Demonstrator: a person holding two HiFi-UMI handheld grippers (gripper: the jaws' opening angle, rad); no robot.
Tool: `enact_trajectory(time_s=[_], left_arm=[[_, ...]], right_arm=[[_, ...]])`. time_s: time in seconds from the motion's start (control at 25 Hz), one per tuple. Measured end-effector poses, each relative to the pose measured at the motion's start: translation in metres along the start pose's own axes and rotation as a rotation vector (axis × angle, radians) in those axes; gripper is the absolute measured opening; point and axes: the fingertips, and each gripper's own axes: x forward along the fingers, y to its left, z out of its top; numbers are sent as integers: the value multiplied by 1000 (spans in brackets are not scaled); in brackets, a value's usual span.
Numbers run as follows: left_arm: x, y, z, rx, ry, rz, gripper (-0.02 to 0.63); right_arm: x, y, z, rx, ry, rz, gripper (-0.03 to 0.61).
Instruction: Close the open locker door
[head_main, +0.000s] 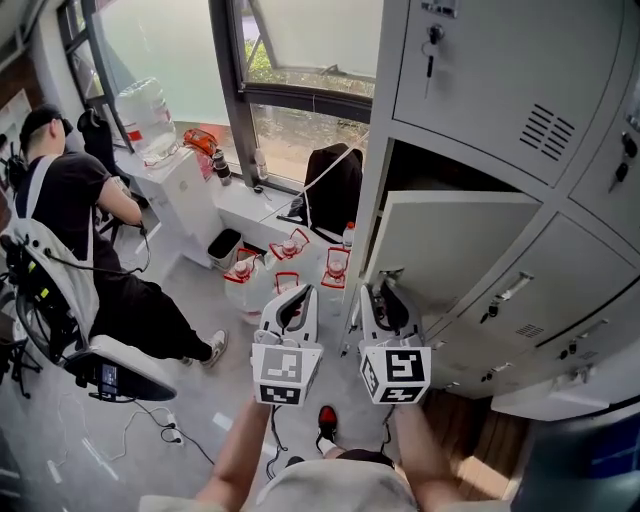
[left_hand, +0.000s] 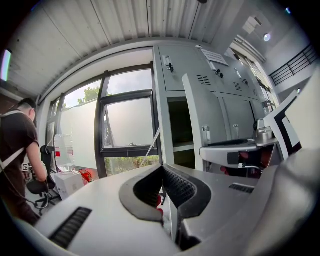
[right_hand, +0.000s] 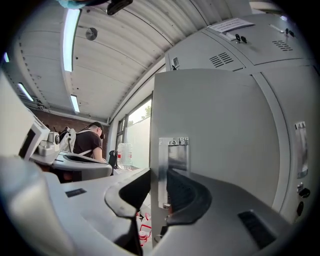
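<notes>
So the open locker door is swung out from the grey locker bank on the right, with the dark compartment showing behind its top edge and its free edge pointing back toward the person. The right gripper is right at that free edge. In the right gripper view the door runs straight down between the jaws, with the shiny latch plate in there too. The jaws are only partly open and look clamped on the door's edge, one pad on each side. The left gripper hangs just beside the right one, off the door, and it's got nothing. In its own view the jaw tips meet and all you see past them is the window and the lockers. Over on the left a person sits at a desk by the water dispenser, and some bottles sit on the floor under the window.
</notes>
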Motion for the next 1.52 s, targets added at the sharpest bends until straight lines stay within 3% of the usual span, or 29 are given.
enact_trajectory(time_s=[0.92,1.52], left_arm=[[72,37,-11,-26,16,-33,21],[85,46,-16,-36,28,-19,21]], right_arm=[[85,-41,0,-21,32,-122,77],[105,-57,0,-17,36,-140,58]])
